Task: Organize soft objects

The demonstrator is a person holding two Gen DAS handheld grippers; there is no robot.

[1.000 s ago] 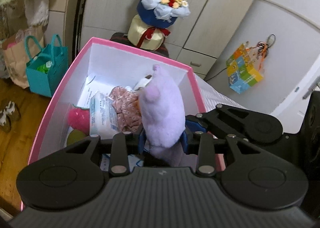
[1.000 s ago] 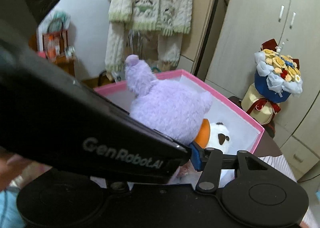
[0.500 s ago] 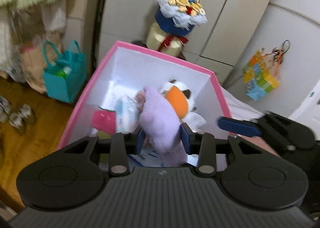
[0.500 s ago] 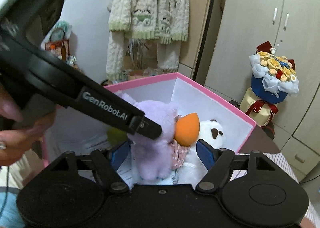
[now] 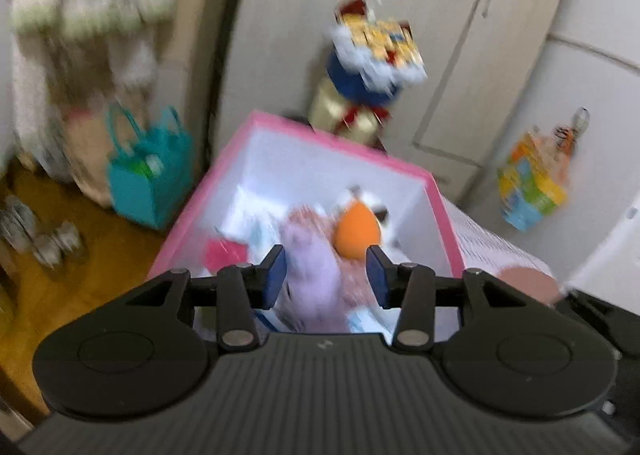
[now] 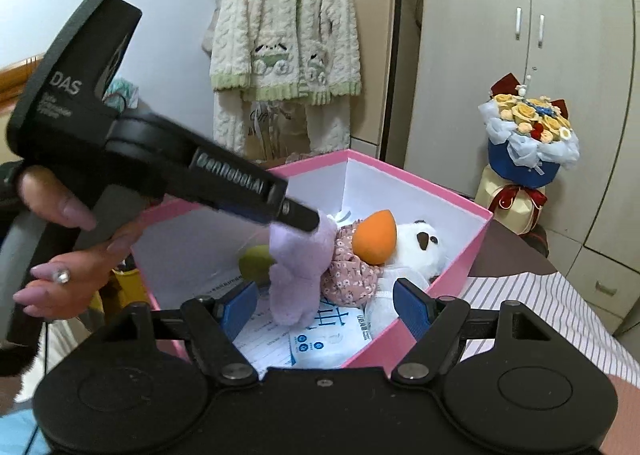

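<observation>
A pink box (image 6: 456,255) with white walls (image 5: 344,143) holds several soft toys. A purple plush (image 6: 300,267) lies inside it, also in the blurred left wrist view (image 5: 316,279). Beside it are a white plush duck with an orange beak (image 6: 374,237) (image 5: 356,229) and a floral cloth toy (image 6: 348,275). My left gripper (image 5: 326,275) is open above the box, its blue pads wide of the purple plush; its tip (image 6: 300,217) shows above the plush. My right gripper (image 6: 326,305) is open and empty at the box's near edge.
Paper packets (image 6: 328,339), a green ball (image 6: 256,265) and a pink object (image 5: 224,251) lie in the box. A flower bouquet (image 6: 528,135) stands behind it. A teal bag (image 5: 148,175) sits on the wood floor at left. A knitted robe (image 6: 284,27) hangs by the wardrobe.
My left gripper lowered the purple plush into the box, opened and let it go, and is pulling back. My right gripper drew back and opened earlier.
</observation>
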